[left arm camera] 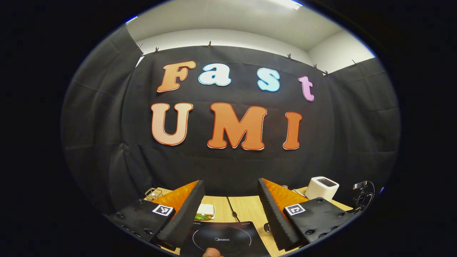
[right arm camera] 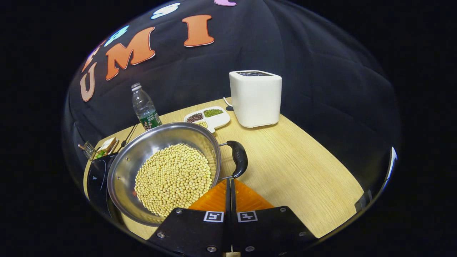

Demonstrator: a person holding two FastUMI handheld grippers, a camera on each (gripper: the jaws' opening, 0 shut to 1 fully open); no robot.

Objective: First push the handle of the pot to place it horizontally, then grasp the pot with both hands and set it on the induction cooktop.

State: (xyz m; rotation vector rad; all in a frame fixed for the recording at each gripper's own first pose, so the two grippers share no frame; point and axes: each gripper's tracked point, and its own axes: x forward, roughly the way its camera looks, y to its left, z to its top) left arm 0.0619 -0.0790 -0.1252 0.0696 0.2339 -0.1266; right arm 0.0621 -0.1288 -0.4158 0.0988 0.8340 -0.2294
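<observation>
In the right gripper view, a steel pot (right arm camera: pixel 164 171) full of soybeans (right arm camera: pixel 174 178) sits on a wooden table (right arm camera: pixel 296 167), partly over the black cooktop (right arm camera: pixel 97 178) at its left. The pot's black handle (right arm camera: pixel 239 158) points toward the right gripper (right arm camera: pixel 230 184), whose fingers are pressed together just below the handle, not around it. Behind stand a bottle (right arm camera: pixel 145 107), a divided tray (right arm camera: pixel 207 118) of beans and a white toaster (right arm camera: pixel 255 98).

In the left gripper view, the left gripper (left arm camera: pixel 231 200) has its fingers wide apart, raised above the cooktop (left arm camera: pixel 223 239), gripping nothing. A sandwich (left arm camera: pixel 205 211) lies beyond it.
</observation>
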